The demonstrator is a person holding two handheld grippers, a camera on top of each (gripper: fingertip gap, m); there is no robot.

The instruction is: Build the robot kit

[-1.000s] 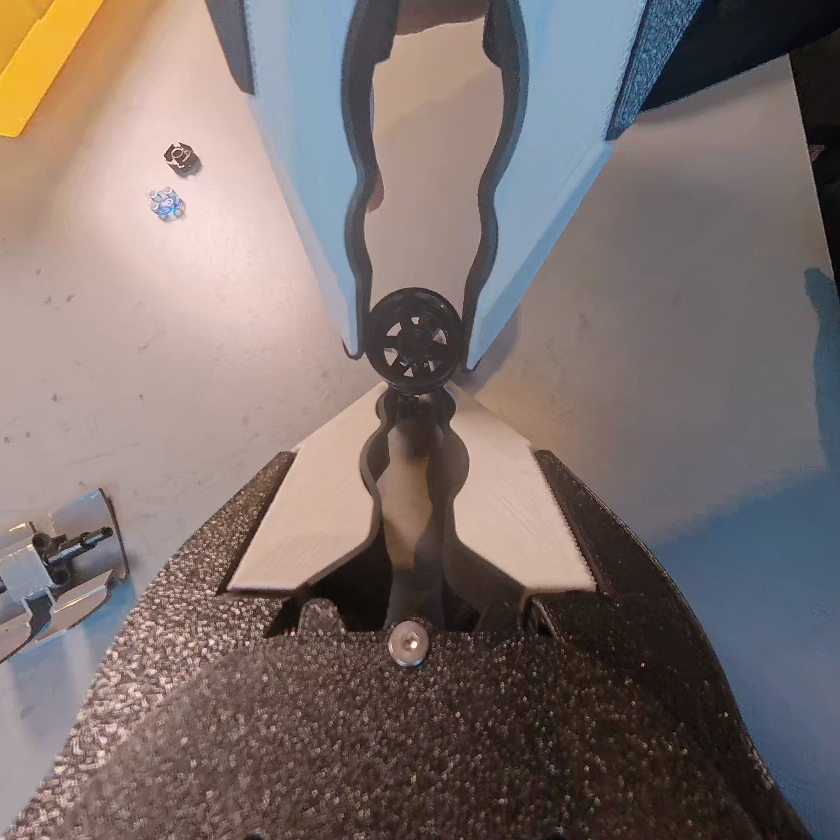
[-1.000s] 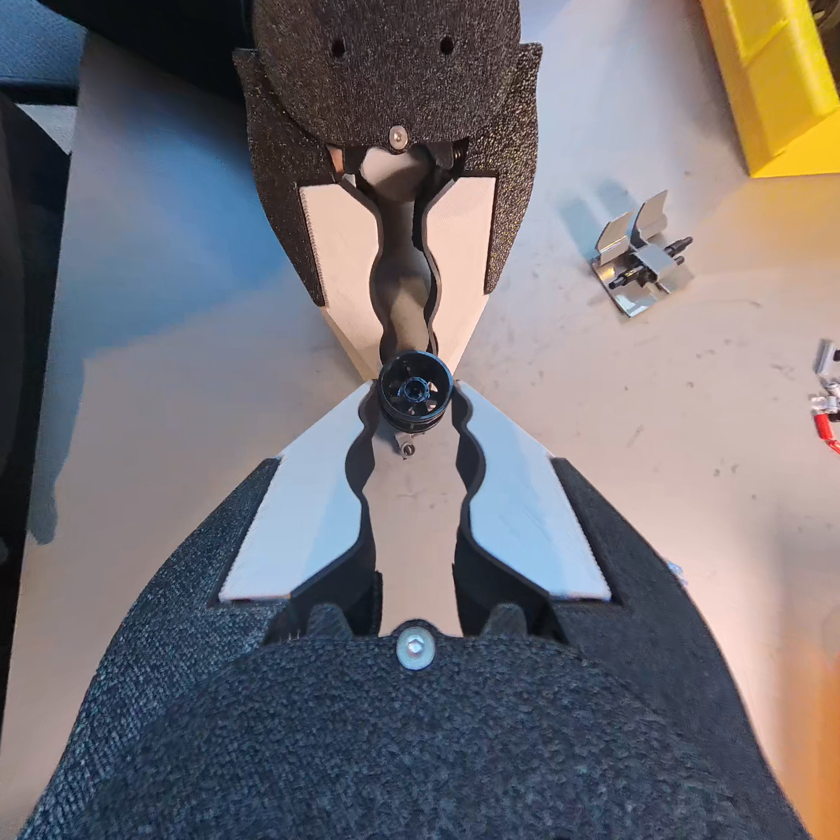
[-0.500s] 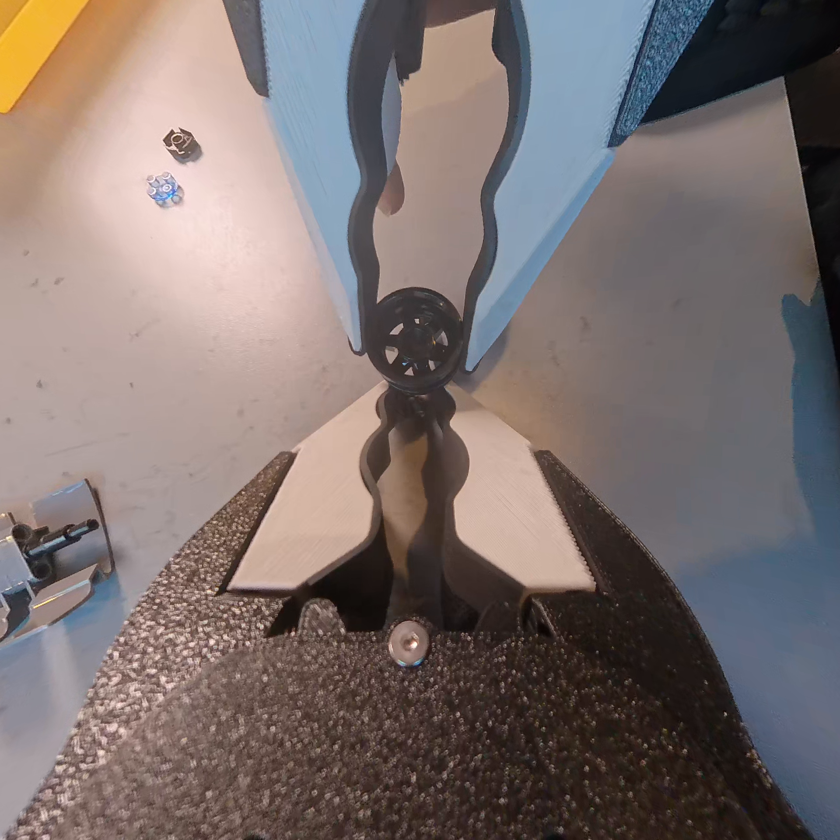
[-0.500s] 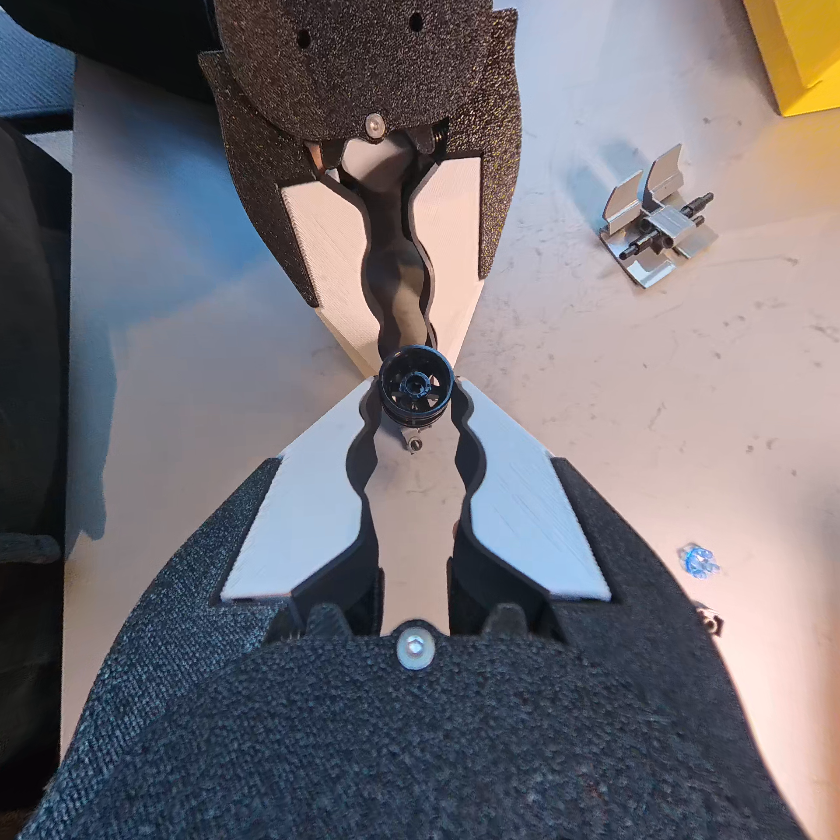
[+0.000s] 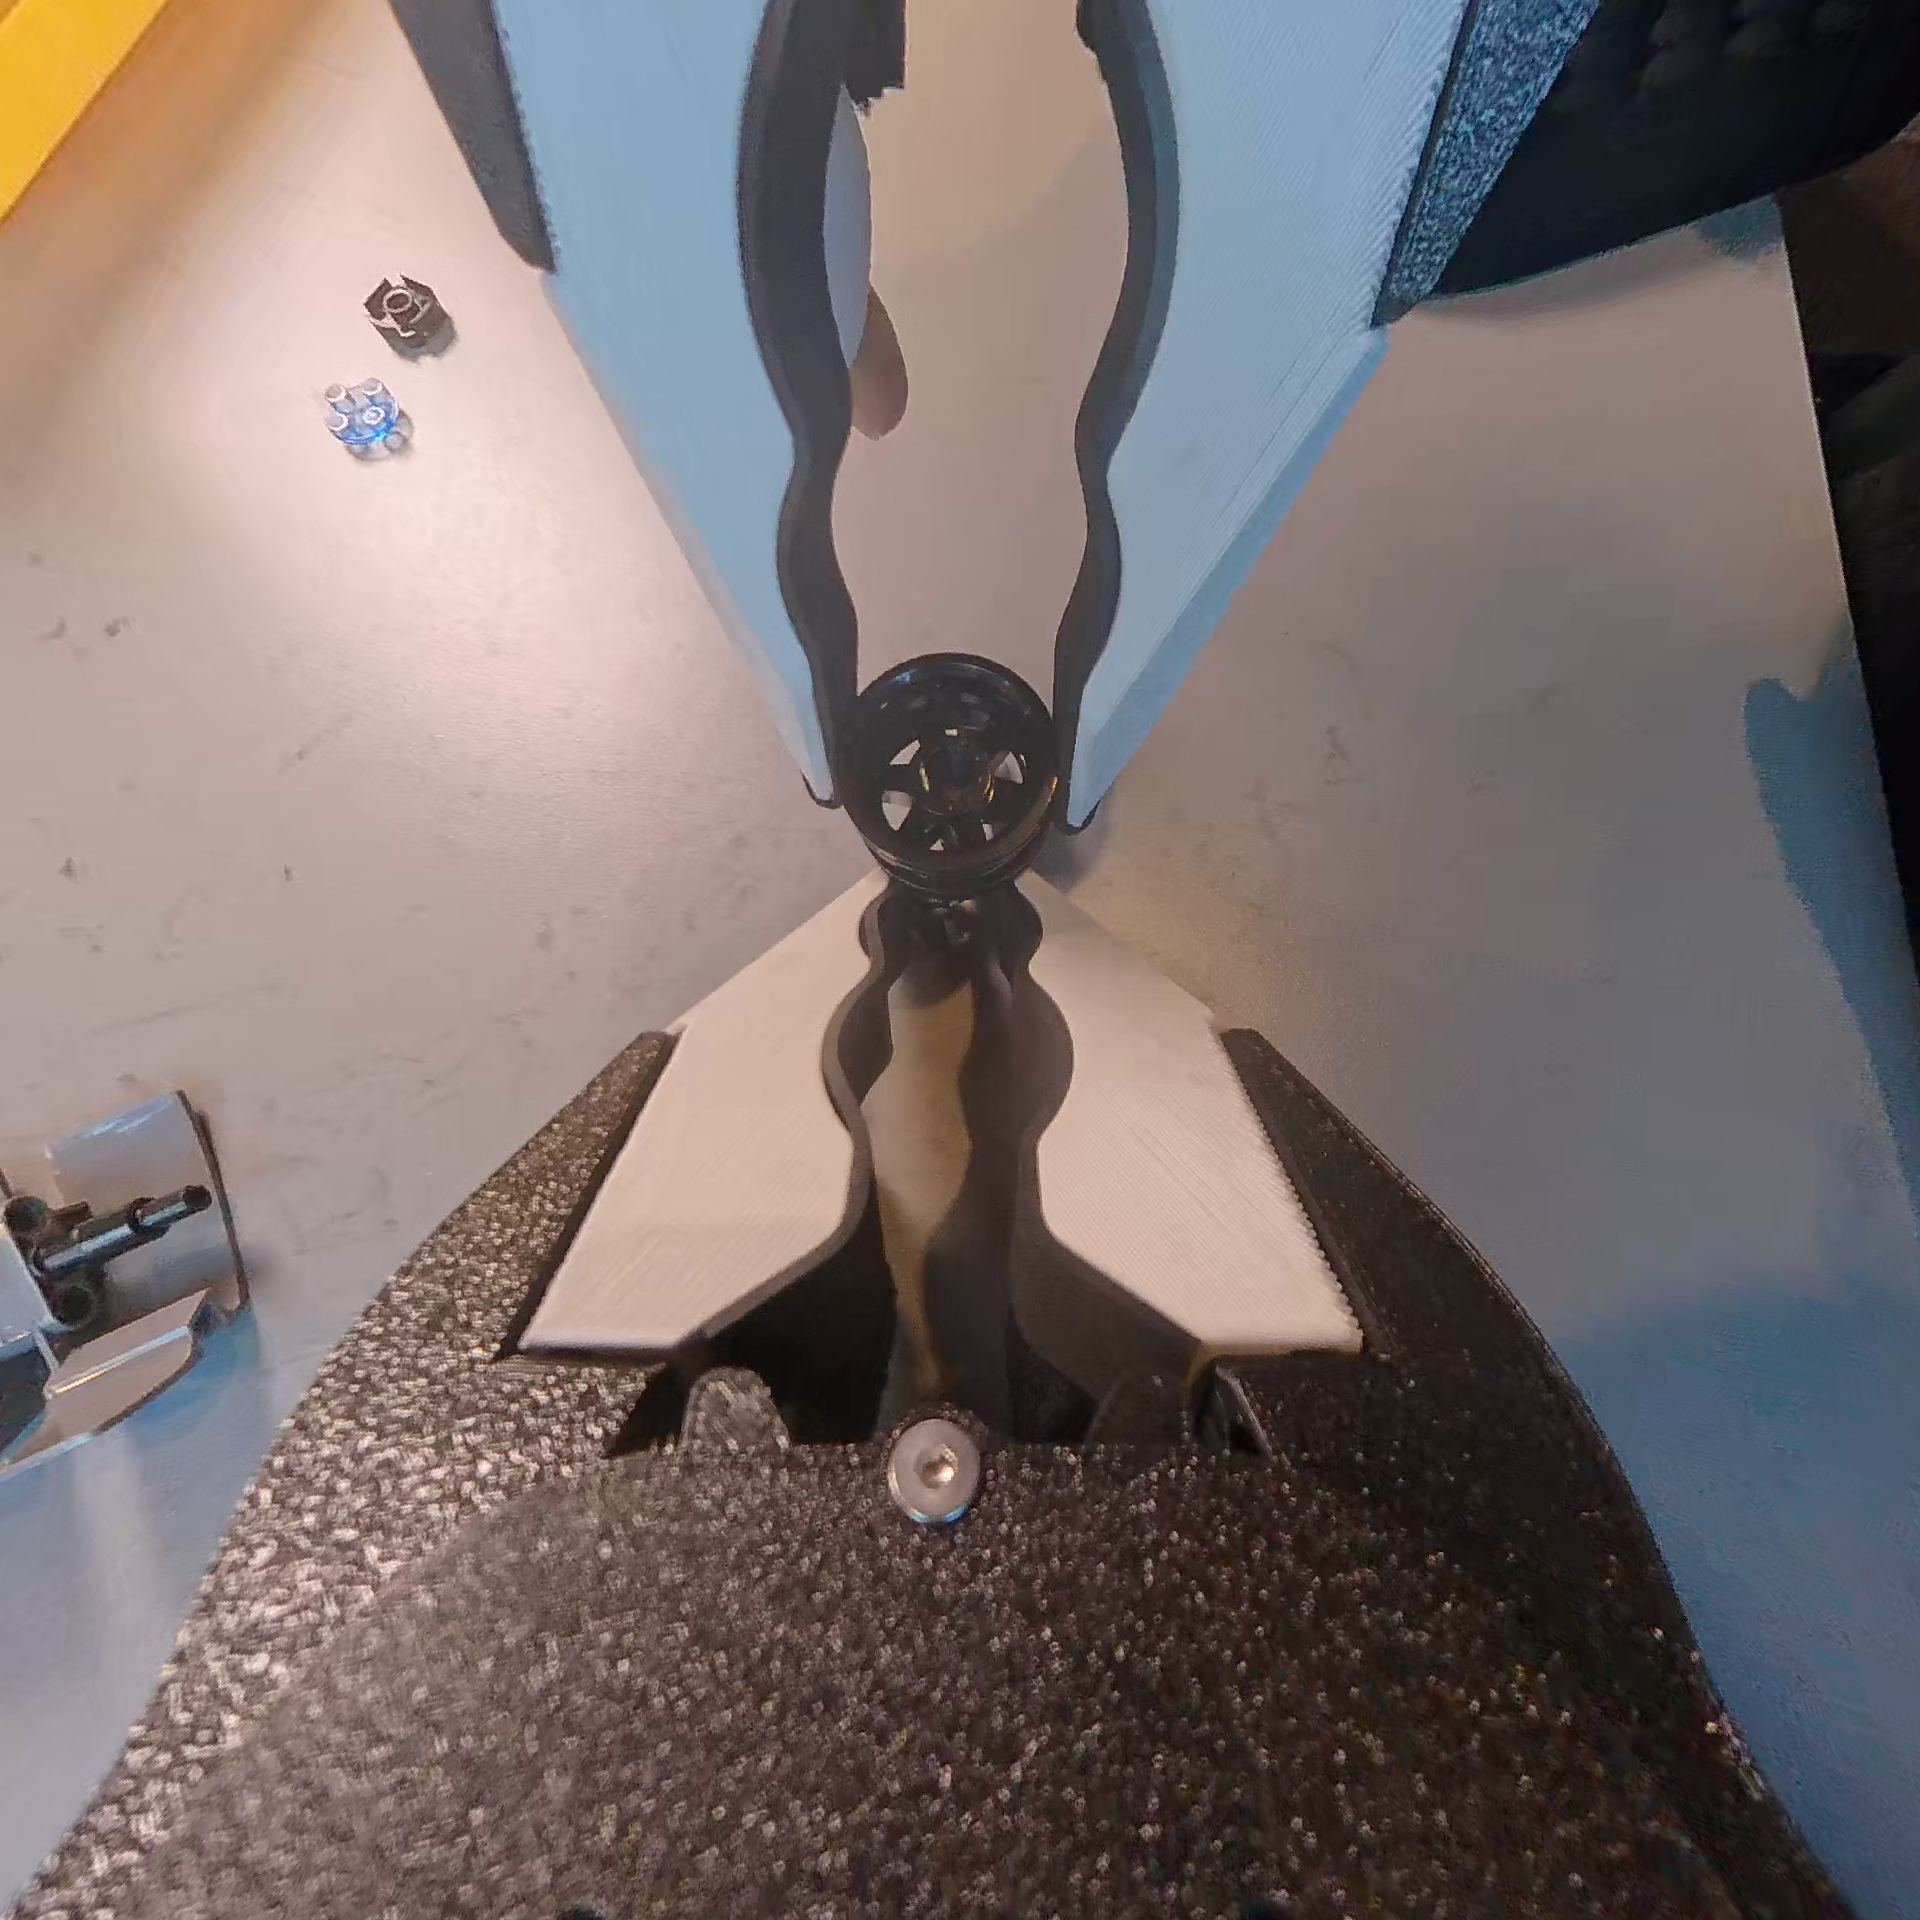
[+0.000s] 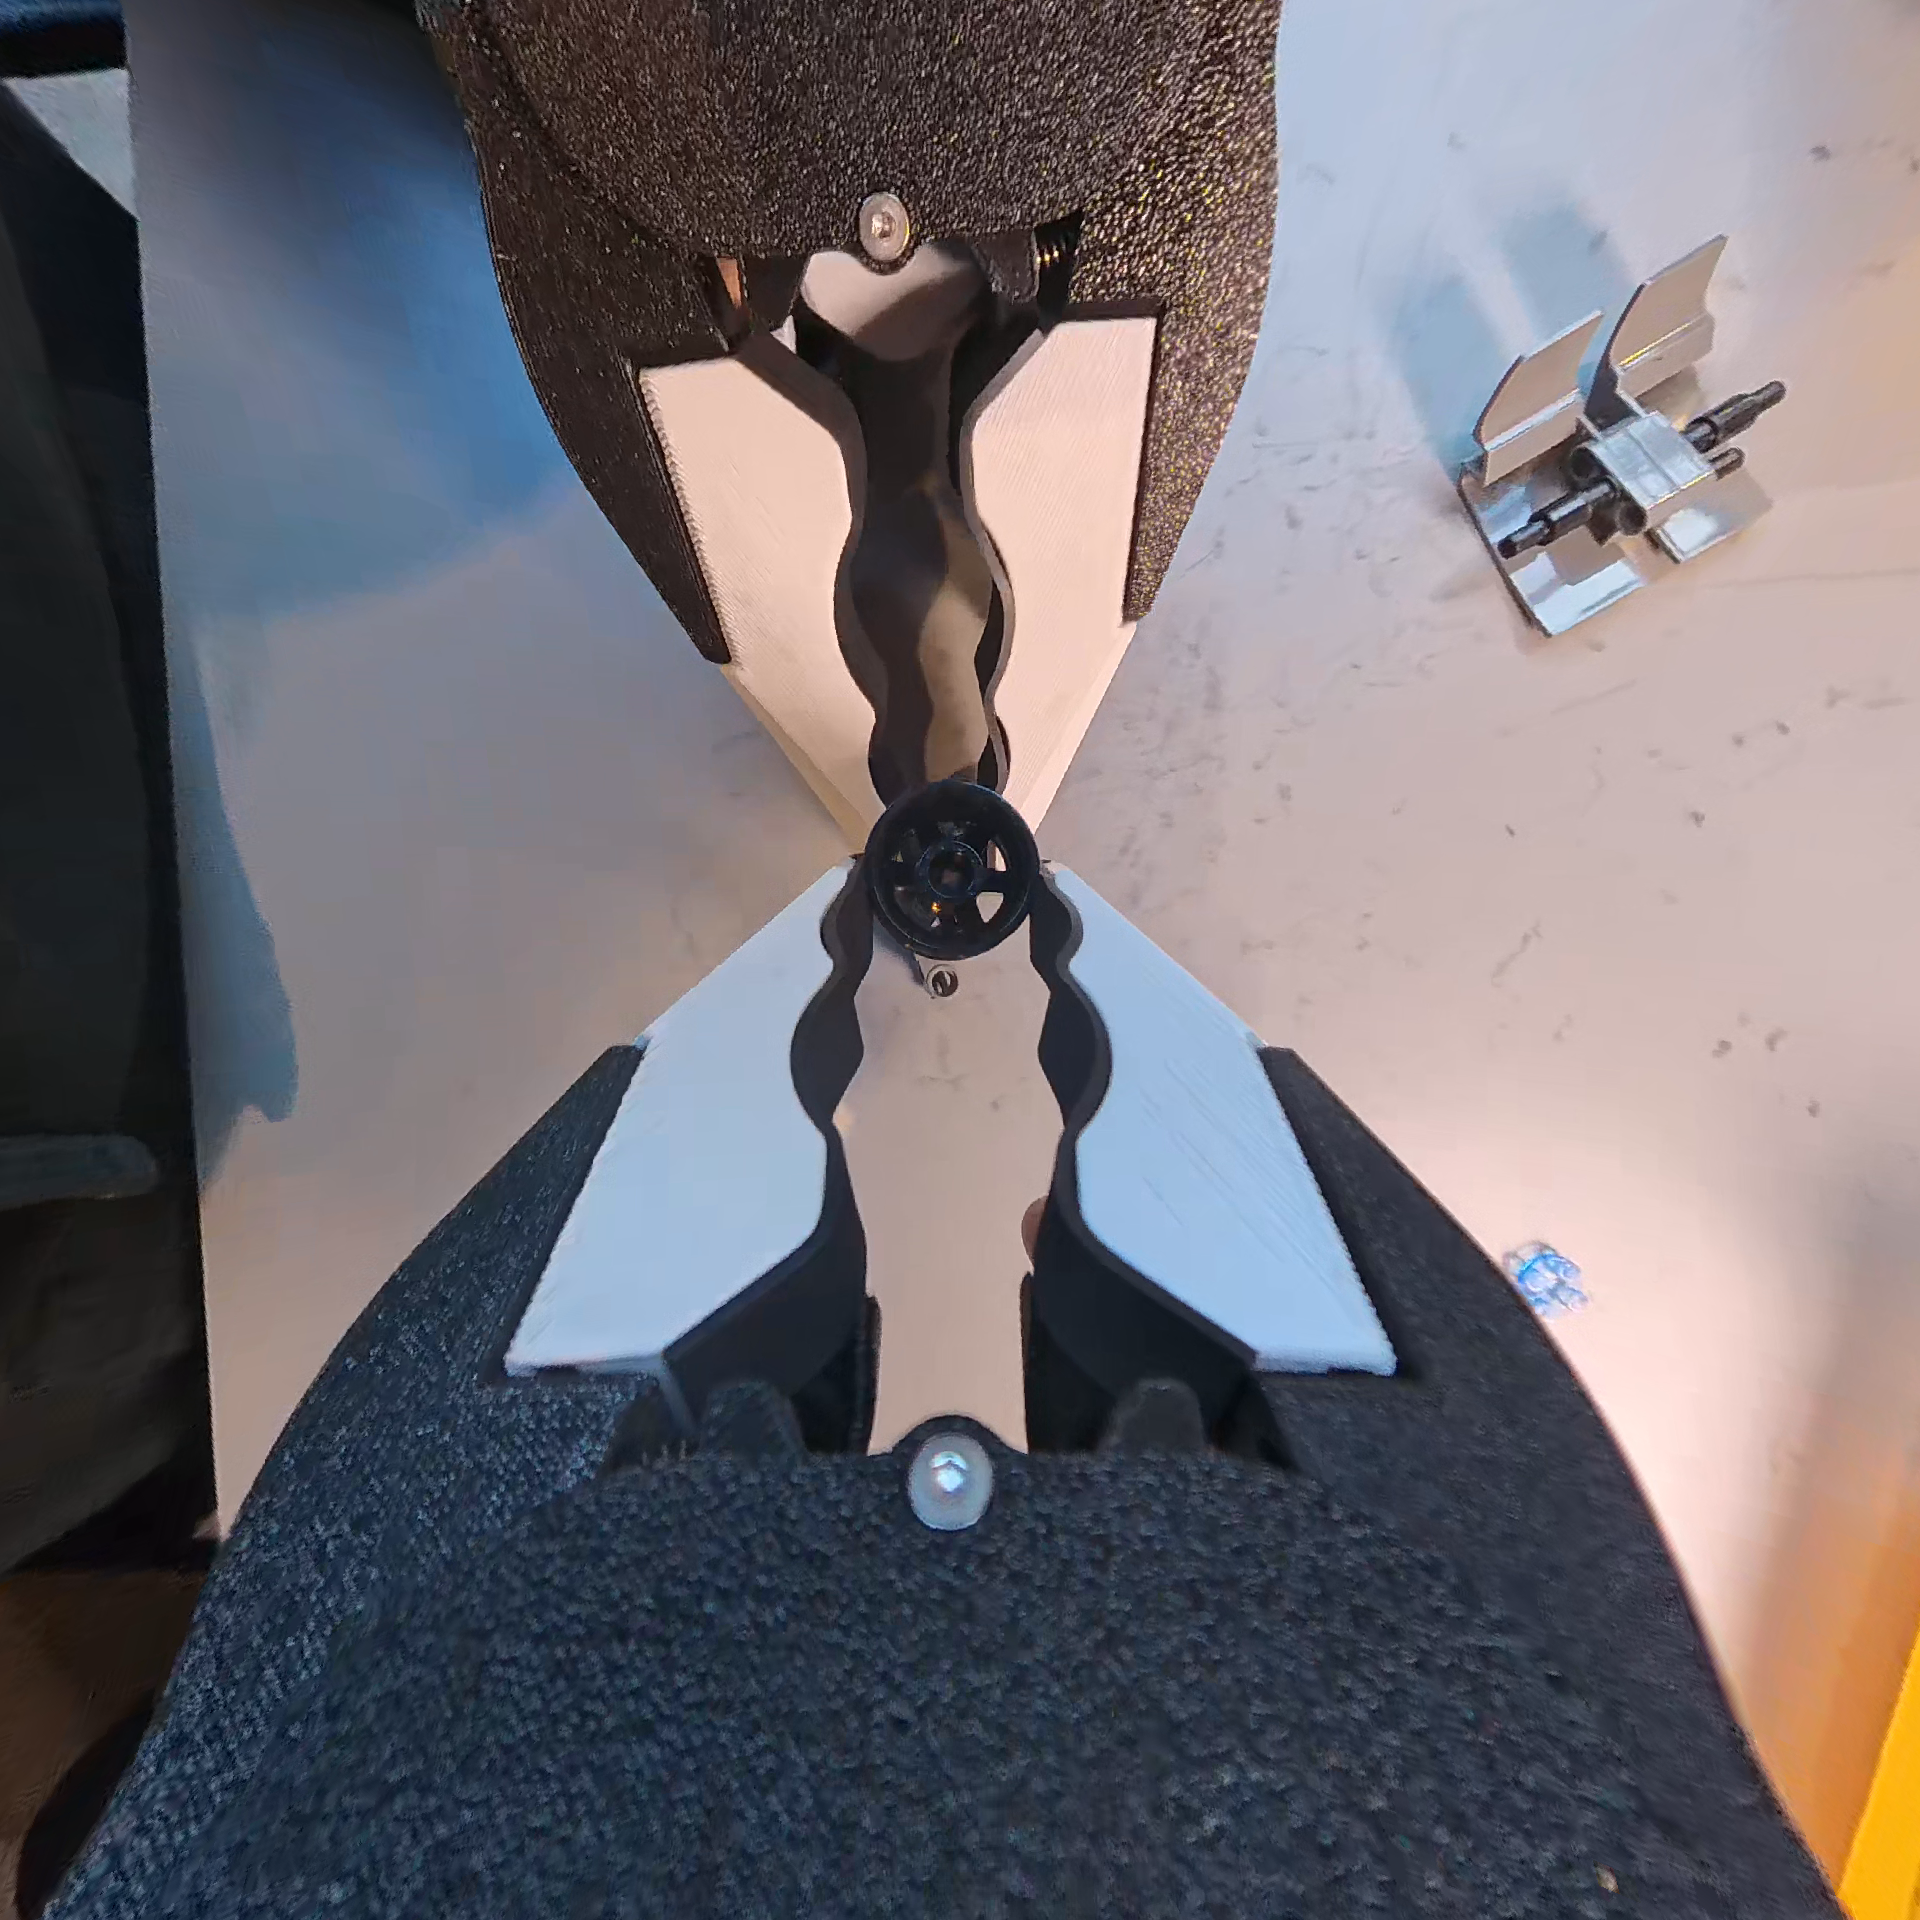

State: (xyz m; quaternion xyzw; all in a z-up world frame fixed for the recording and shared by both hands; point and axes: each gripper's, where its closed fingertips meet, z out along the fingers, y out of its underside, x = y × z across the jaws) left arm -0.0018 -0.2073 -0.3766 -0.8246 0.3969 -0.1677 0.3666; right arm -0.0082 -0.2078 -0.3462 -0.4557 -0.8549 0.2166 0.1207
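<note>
My right gripper (image 6: 948, 885) is shut on a small black spoked wheel rim (image 6: 951, 881), pinched between its fingertips above the pale table. My left gripper (image 5: 951, 906) faces it tip to tip, its jaws almost closed on a small dark part (image 5: 933, 927) that sits against the back of the rim (image 5: 951, 774). The part is mostly hidden by the pads. In the left wrist view the right gripper (image 5: 945, 821) comes down from the top. In the right wrist view the left gripper (image 6: 940, 777) comes down from the top. A tiny grey pin end (image 6: 940, 979) shows just under the rim.
A silver brick assembly with black pins (image 6: 1621, 457) lies on the table (image 6: 1455, 935); it also shows in the left wrist view (image 5: 104, 1278). A clear blue round stud (image 5: 364, 416) and a small black piece (image 5: 407, 312) lie beyond. A yellow bin (image 5: 42, 104) stands in the corner. The table edge (image 5: 1808, 727) is near. Both grippers' tips are close together, under 4 cm apart.
Both grippers have drifted together over the table, still tip to tip on the rim. The silver assembly and blue stud have slid through the views. Neither grip has changed.
</note>
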